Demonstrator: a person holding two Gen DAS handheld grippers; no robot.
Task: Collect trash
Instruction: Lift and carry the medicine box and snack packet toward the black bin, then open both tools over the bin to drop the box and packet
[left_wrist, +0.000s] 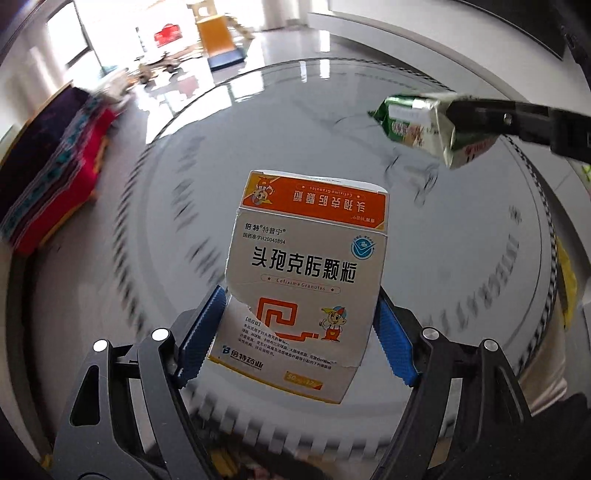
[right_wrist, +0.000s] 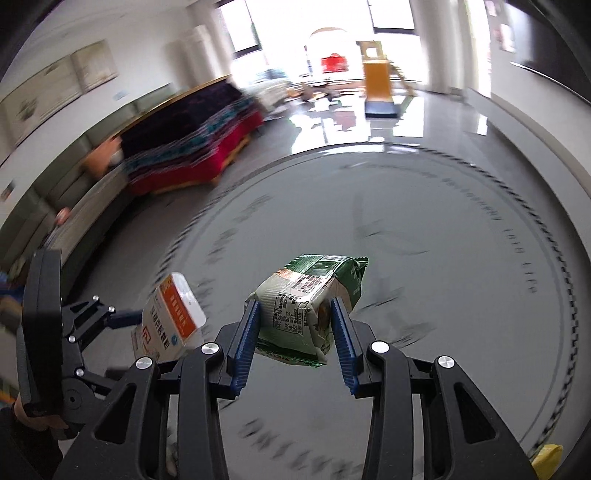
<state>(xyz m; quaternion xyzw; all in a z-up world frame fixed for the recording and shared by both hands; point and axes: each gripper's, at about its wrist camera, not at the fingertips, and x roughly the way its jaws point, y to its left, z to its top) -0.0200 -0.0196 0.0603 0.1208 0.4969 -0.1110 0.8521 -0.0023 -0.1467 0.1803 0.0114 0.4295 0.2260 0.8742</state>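
Observation:
My left gripper (left_wrist: 301, 295) is shut on a torn white and orange medicine box (left_wrist: 306, 266), held upright above the round glass table (left_wrist: 229, 155). My right gripper (right_wrist: 295, 306) is shut on a green and white snack packet (right_wrist: 306, 295), held above the same table (right_wrist: 461, 258). In the left wrist view the packet (left_wrist: 417, 125) and the right gripper (left_wrist: 450, 122) show at the upper right. In the right wrist view the left gripper (right_wrist: 142, 323) and the box (right_wrist: 168, 317) show at the lower left.
A sofa with a red and dark patterned cover (right_wrist: 192, 140) stands to the left. An orange play slide (right_wrist: 378, 81) stands far back on the glossy floor. Something yellow (right_wrist: 546, 452) lies by the table's near right rim.

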